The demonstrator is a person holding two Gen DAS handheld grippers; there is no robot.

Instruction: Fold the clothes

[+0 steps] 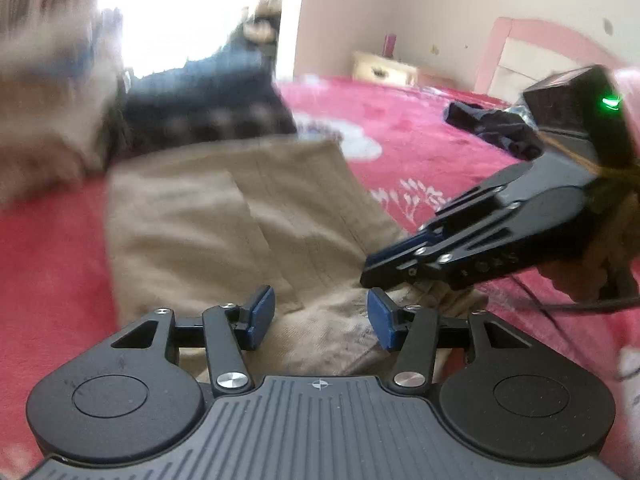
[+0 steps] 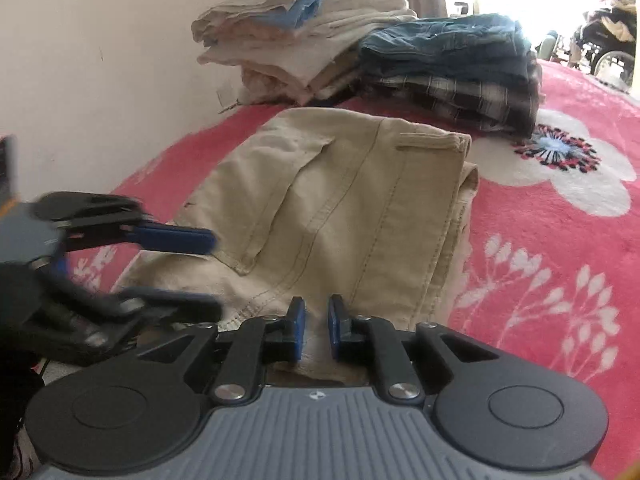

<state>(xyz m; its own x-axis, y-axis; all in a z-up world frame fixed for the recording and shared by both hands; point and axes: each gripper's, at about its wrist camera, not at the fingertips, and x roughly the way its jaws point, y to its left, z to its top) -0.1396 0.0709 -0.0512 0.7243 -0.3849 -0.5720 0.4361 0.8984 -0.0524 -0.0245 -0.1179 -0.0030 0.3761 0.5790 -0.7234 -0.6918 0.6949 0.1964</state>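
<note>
Folded khaki trousers (image 2: 344, 208) lie on the bed (image 2: 560, 240); left tool (image 1: 321, 317) open at their nine o'clock, right tool (image 2: 316, 328) nearly closed, empty.

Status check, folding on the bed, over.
Left hand-held gripper open over khaki trousers. Right hand-held gripper nearly shut, empty. Trousers folded. Folded stacks behind, clear.

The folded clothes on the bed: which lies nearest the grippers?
The beige trousers, lying alone directly before both grippers; the pale stack and the denim-and-plaid stack sit behind them.
</note>
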